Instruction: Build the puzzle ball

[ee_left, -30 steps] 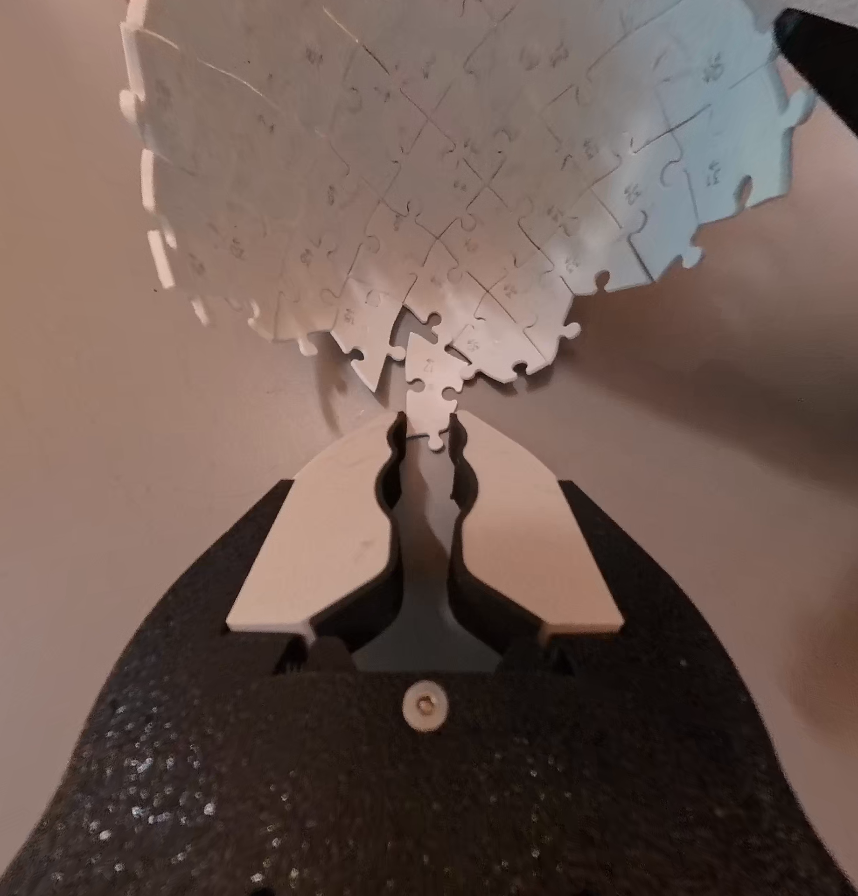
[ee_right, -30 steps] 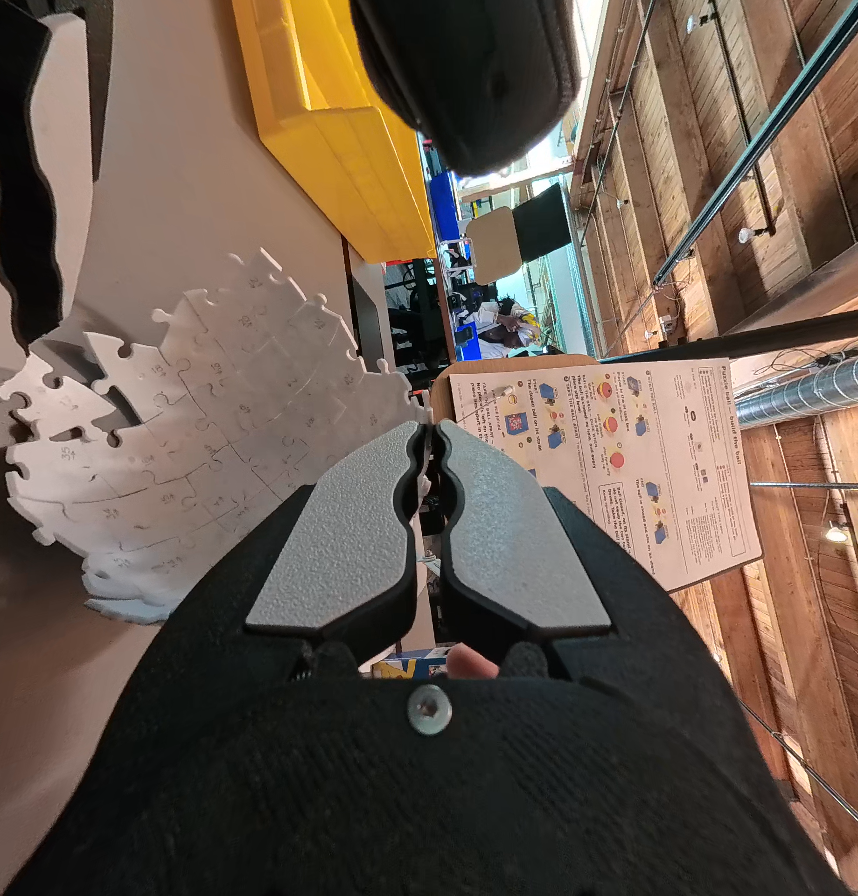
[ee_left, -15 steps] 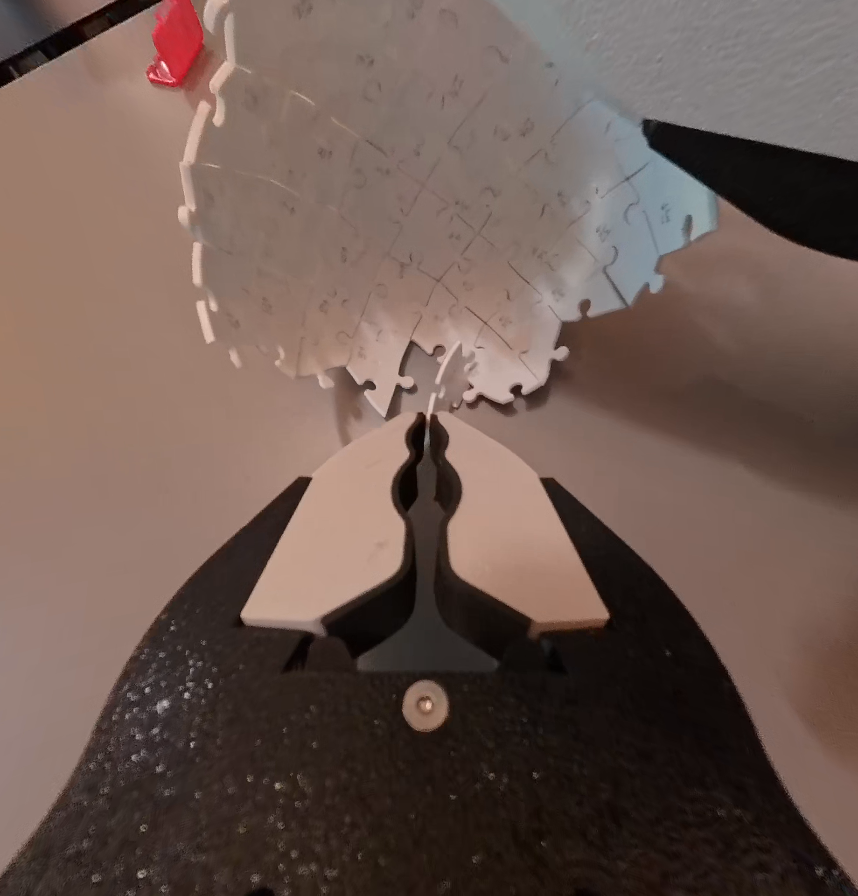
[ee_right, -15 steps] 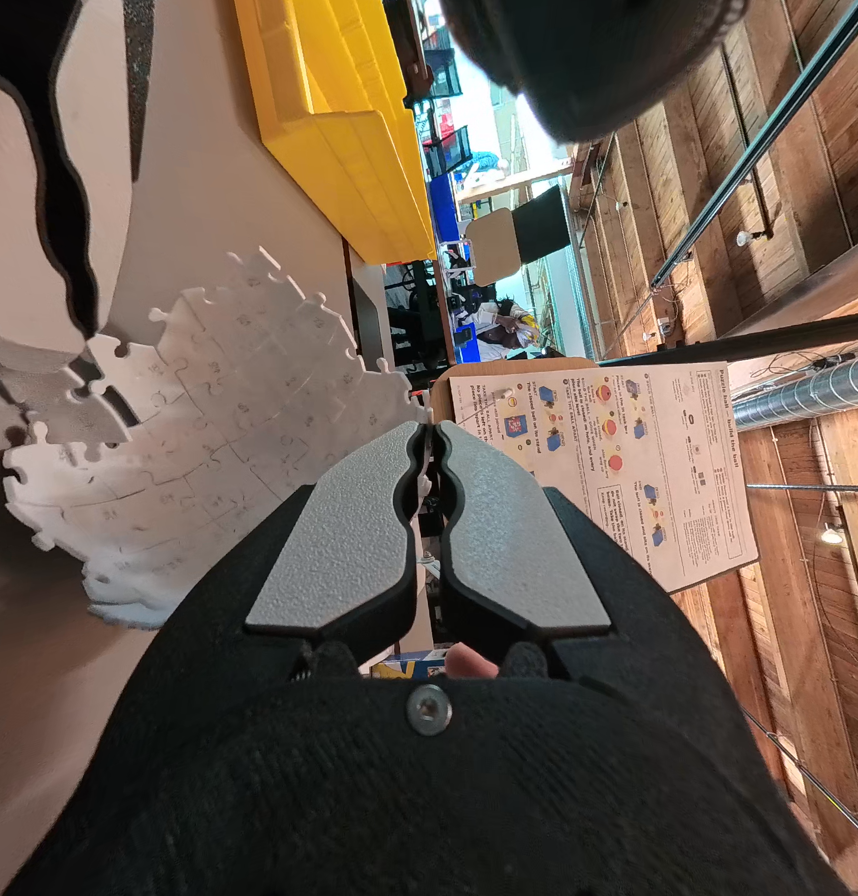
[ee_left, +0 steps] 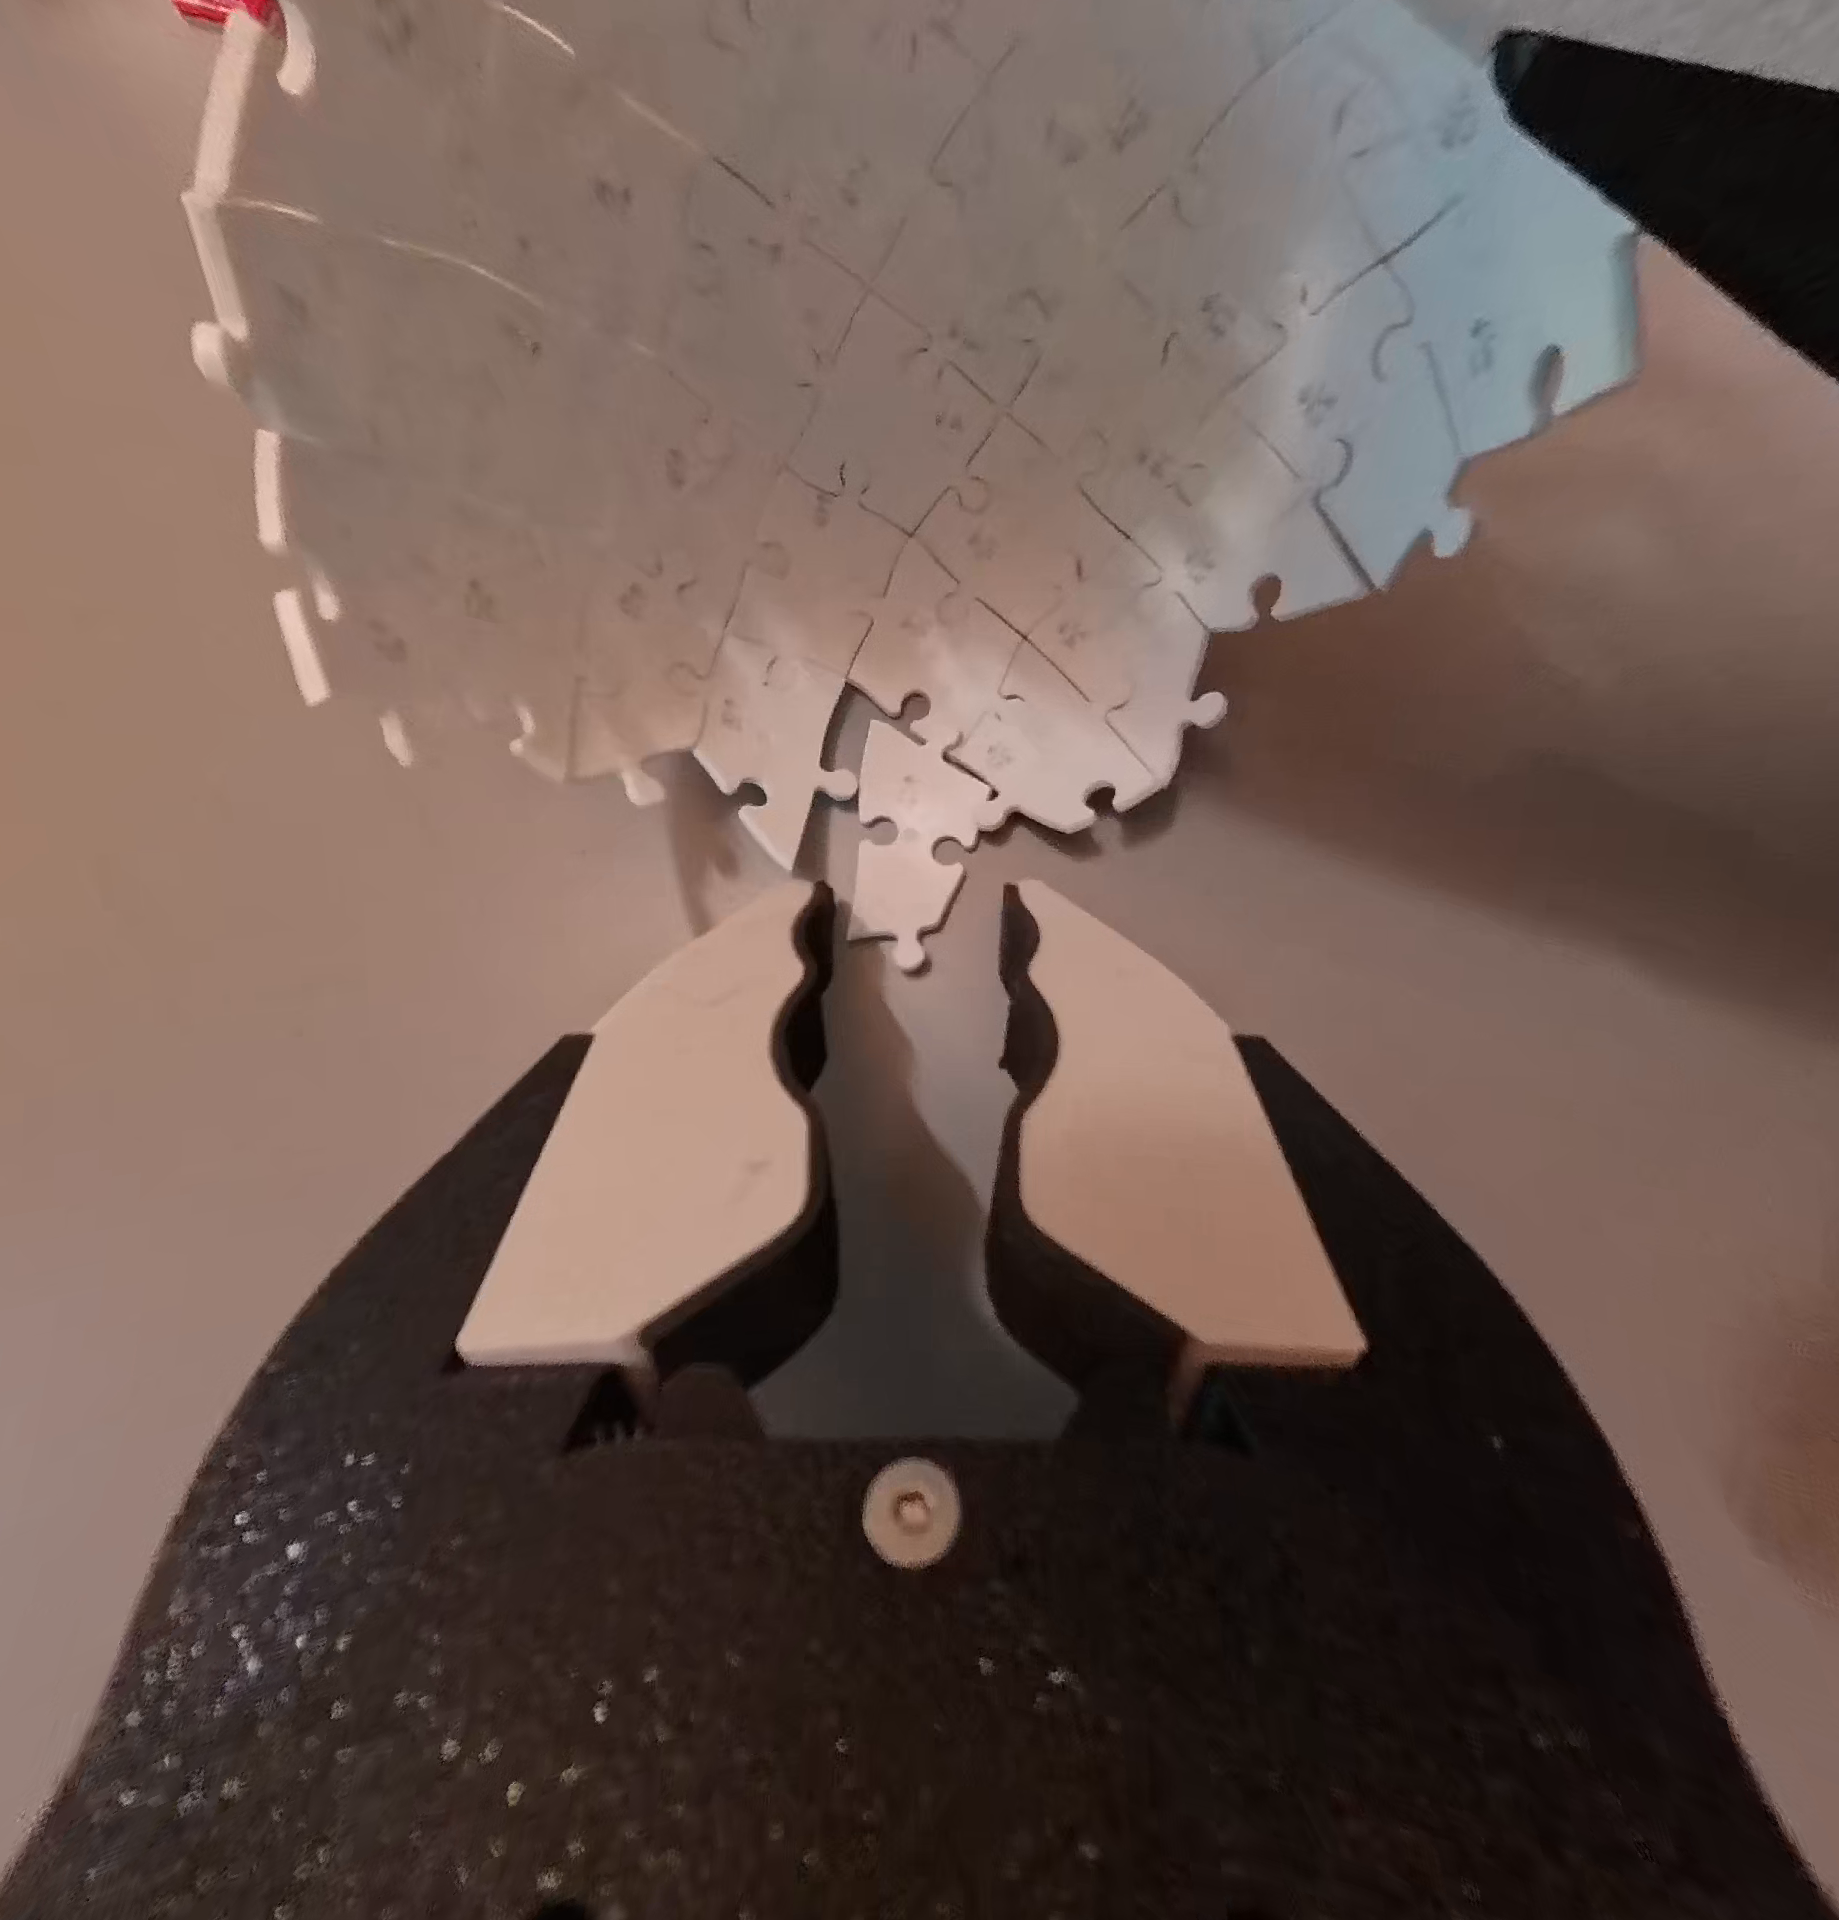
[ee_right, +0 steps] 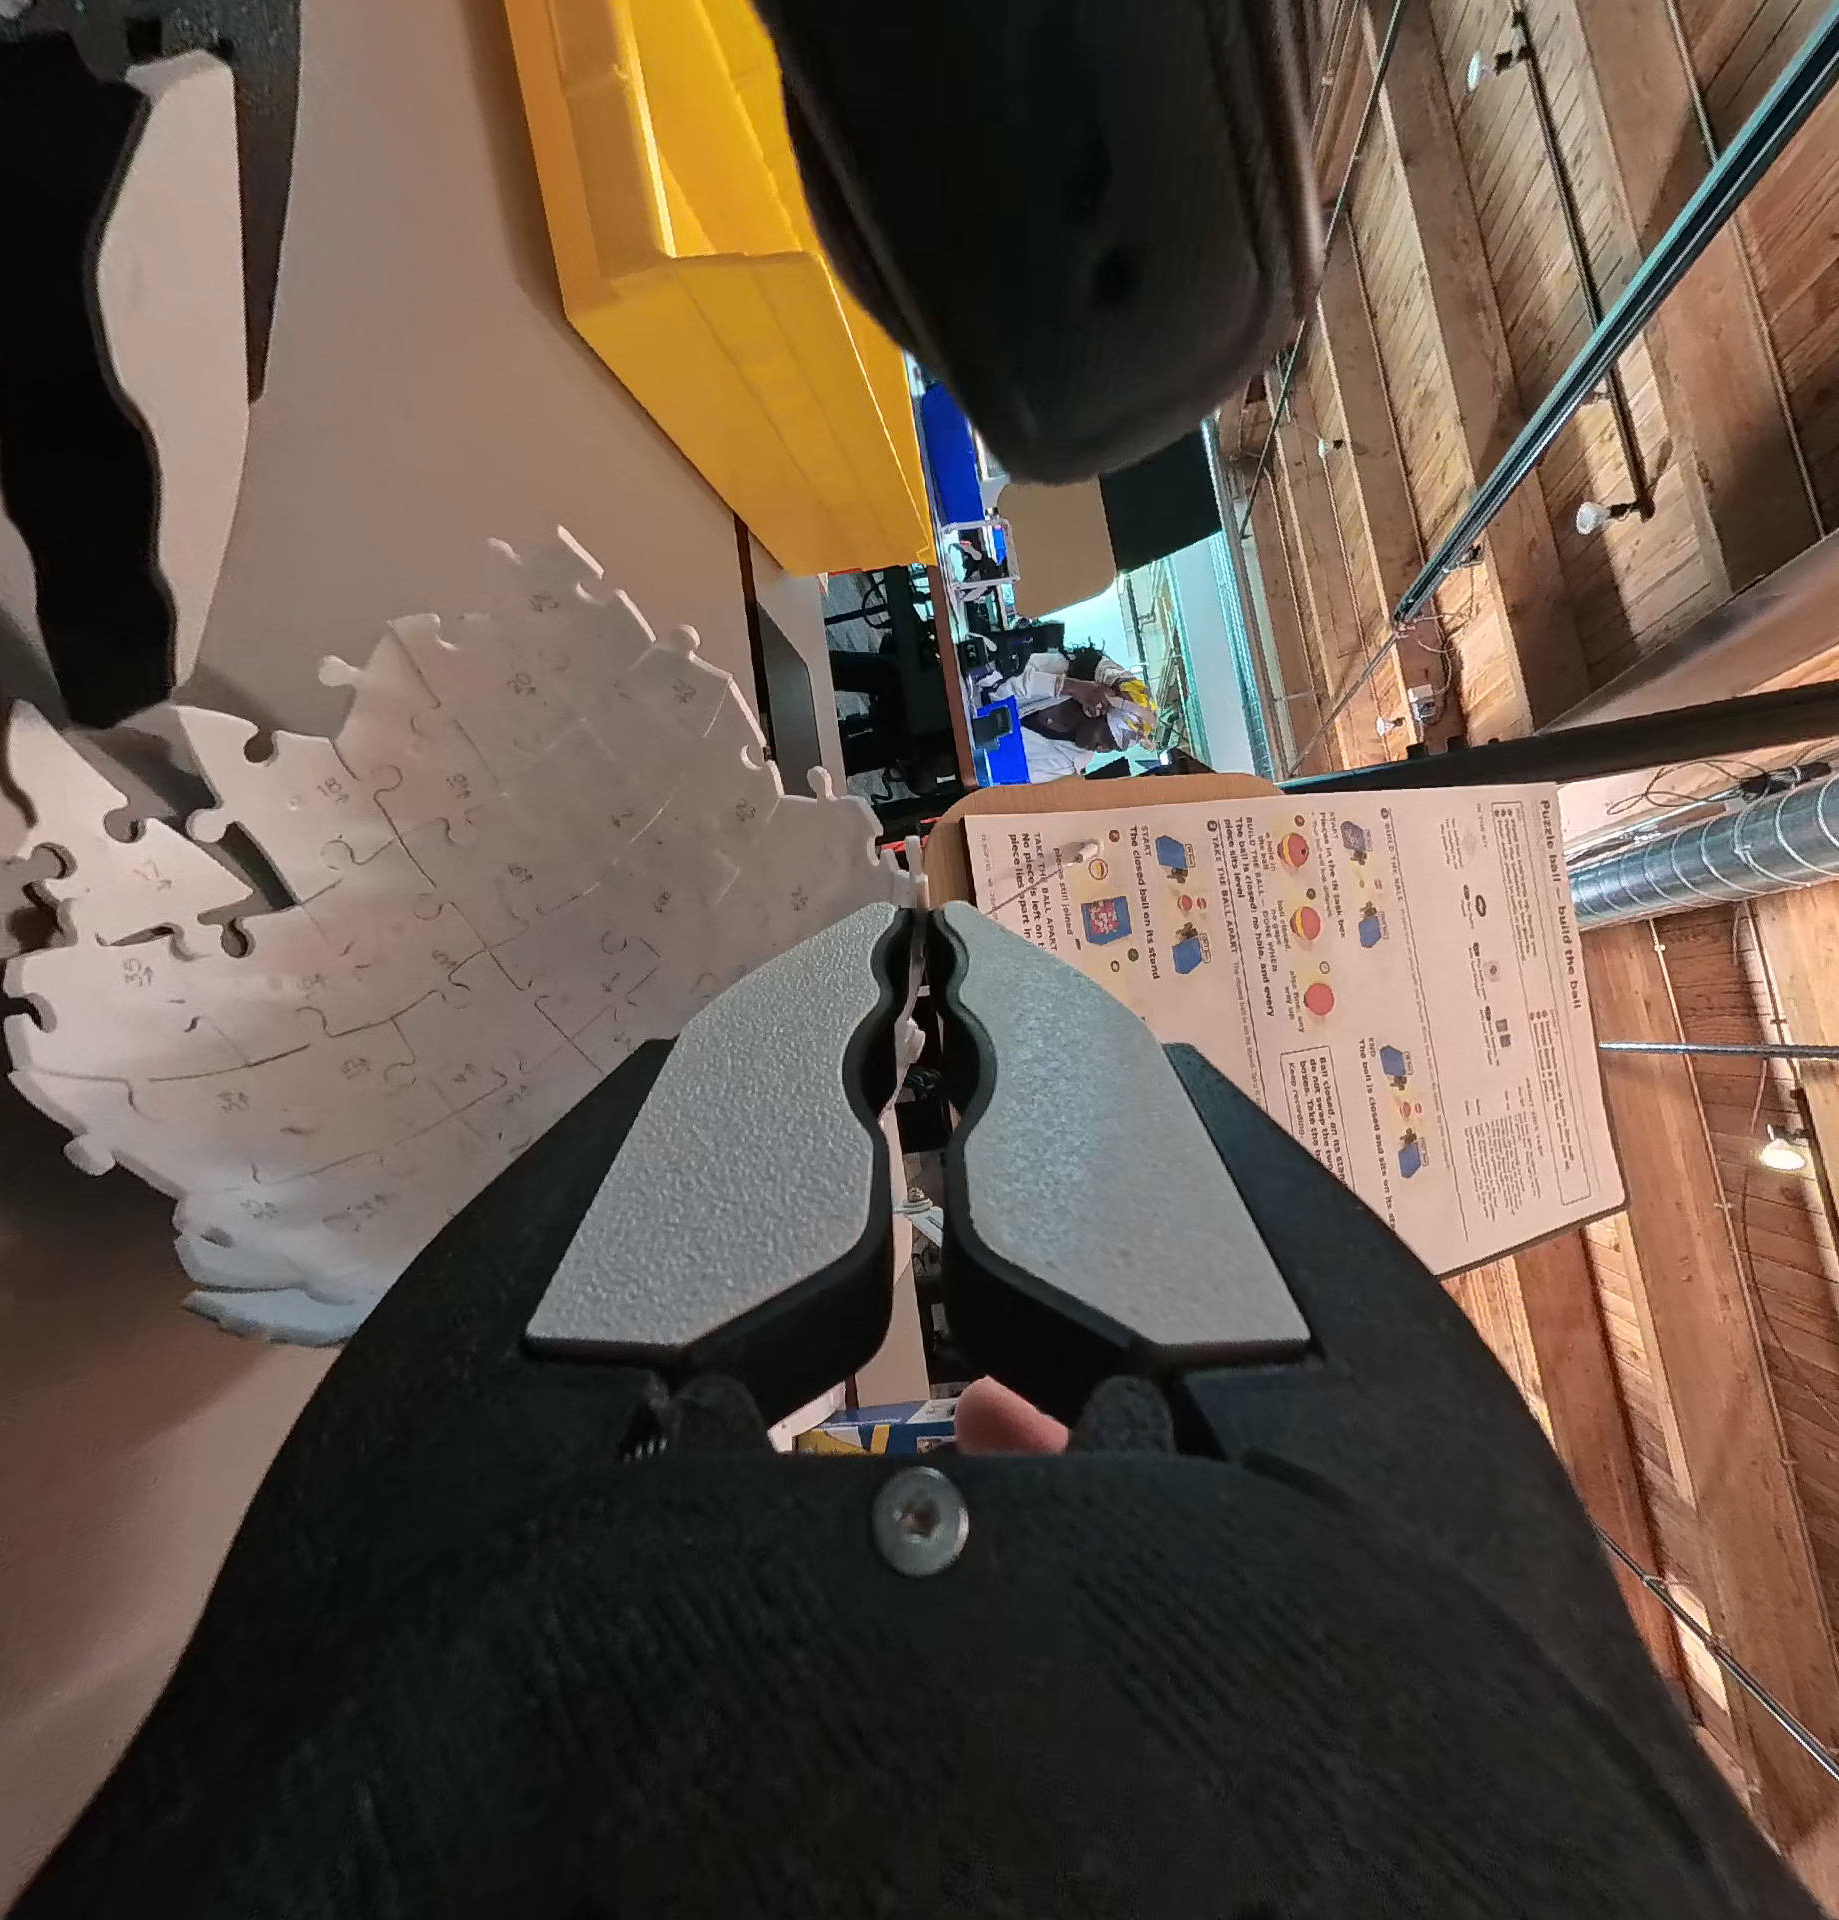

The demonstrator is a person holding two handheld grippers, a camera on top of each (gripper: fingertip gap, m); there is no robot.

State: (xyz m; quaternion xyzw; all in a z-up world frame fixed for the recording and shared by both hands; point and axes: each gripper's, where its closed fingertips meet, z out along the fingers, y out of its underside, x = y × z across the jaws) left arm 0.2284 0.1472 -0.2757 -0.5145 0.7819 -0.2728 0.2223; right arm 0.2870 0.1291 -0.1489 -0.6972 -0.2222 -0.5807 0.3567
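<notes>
The left gripper [ee_left: 915, 899] is released, its fingers spread around a loose piece [ee_left: 899, 868] at the white puzzle shell [ee_left: 790, 364]. The right gripper [ee_right: 920, 914] is clenched on the shell's rim (yellow bin [ee_right: 728, 281] contents hidden).

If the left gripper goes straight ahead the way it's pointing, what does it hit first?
Most likely the loose puzzle piece, which sits just beyond the open jaws of the left gripper at the lower edge of the puzzle shell. The exact depth is unclear.
</notes>
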